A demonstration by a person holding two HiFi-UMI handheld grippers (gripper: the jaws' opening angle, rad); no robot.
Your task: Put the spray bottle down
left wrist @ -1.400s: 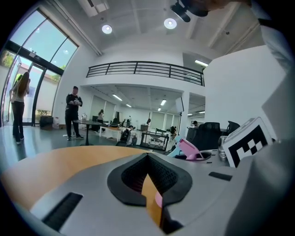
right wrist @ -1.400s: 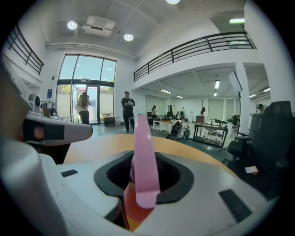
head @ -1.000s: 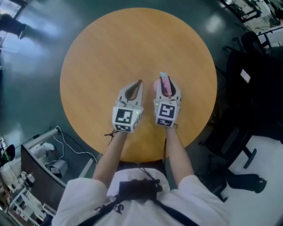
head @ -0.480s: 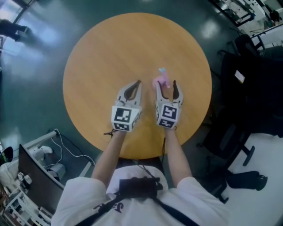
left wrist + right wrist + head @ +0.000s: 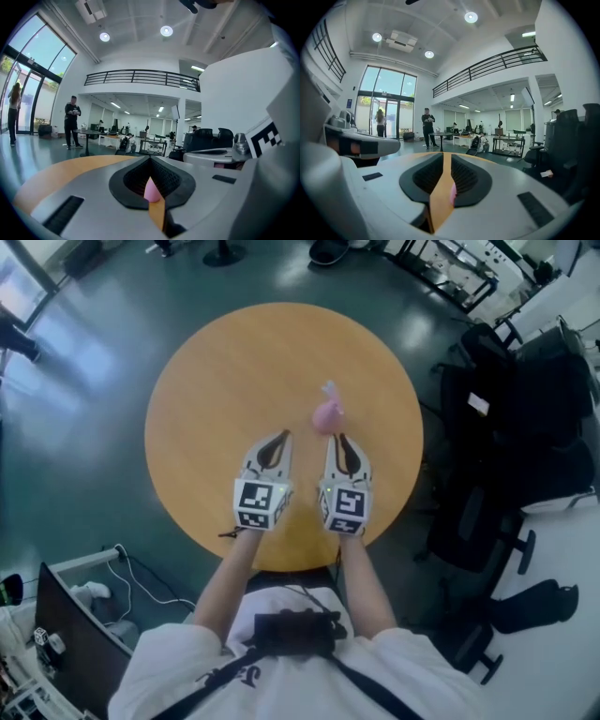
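Observation:
The pink spray bottle [image 5: 327, 412] stands upright by itself on the round wooden table [image 5: 216, 381], right of the middle. Both grippers hover side by side nearer to me than the bottle. My right gripper [image 5: 341, 439] is just short of the bottle and not touching it. Its jaws are closing, with a thin gap and nothing between them. In the right gripper view [image 5: 446, 158] a sliver of the bottle [image 5: 453, 194] shows through that gap. My left gripper [image 5: 284, 435] is shut and empty. In the left gripper view [image 5: 150, 159] the bottle [image 5: 151, 189] peeks through the hollow between the jaws.
Black office chairs [image 5: 492, 418] crowd the table's right side. A monitor and cabled gear [image 5: 70, 610] sit on the floor at lower left. In the gripper views a person [image 5: 72, 121] stands in the hall beyond the table, with desks behind.
The right gripper let go of the bottle, opened wide, then drew back towards me while narrowing. The left gripper drew back too. The bottle stays standing on the table.

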